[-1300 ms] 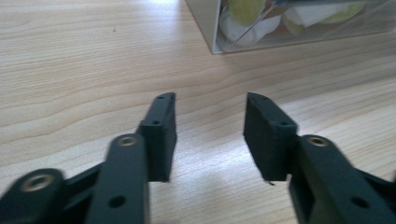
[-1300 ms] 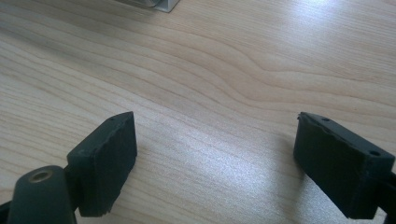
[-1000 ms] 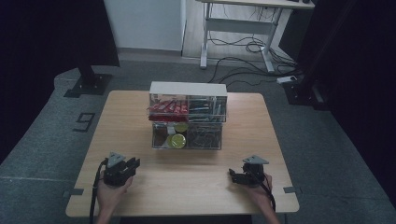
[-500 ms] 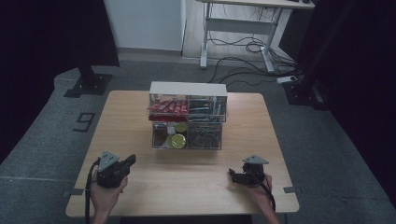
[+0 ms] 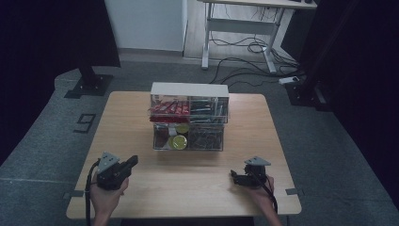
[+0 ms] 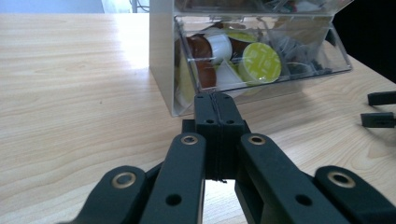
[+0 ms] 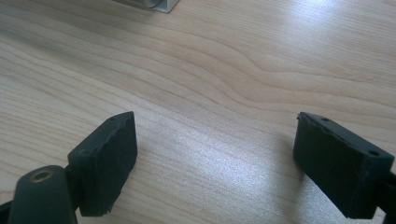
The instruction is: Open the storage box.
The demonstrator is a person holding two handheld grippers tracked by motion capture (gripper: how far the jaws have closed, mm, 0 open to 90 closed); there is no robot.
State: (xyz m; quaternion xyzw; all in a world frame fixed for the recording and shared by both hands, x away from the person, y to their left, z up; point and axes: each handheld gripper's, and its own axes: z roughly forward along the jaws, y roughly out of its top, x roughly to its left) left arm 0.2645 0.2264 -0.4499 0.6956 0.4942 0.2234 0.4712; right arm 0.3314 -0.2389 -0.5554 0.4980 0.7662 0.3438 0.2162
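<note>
Two tiers make up the clear plastic organiser (image 5: 188, 123) at the middle of your light wooden table (image 5: 197, 188), each tier split into a left and a right compartment behind a glossy see-through front. Its upper left compartment holds flat red packets (image 5: 169, 108); the lower left holds round capsules (image 6: 233, 56) with lime-green, white and brown faces, smooth and foil-like. Dark, thin items (image 5: 207, 137) that you cannot make out fill the right compartments. A white slab caps the top.

Your left gripper (image 6: 215, 103), matte black with brass-ringed pivots, has its jaws pressed flat together with nothing between them, its tip aimed at the organiser's lower corner and near it. Your left hand (image 5: 106, 195) grips it at the table's near left.

Your right gripper (image 7: 215, 158) sits well apart, at the near right, jaws spread wide over bare, wavy wood grain; their blocky black pads (image 7: 109, 154) have slightly rough edges. A grey three-cornered plate (image 5: 257, 161) tops it.
</note>
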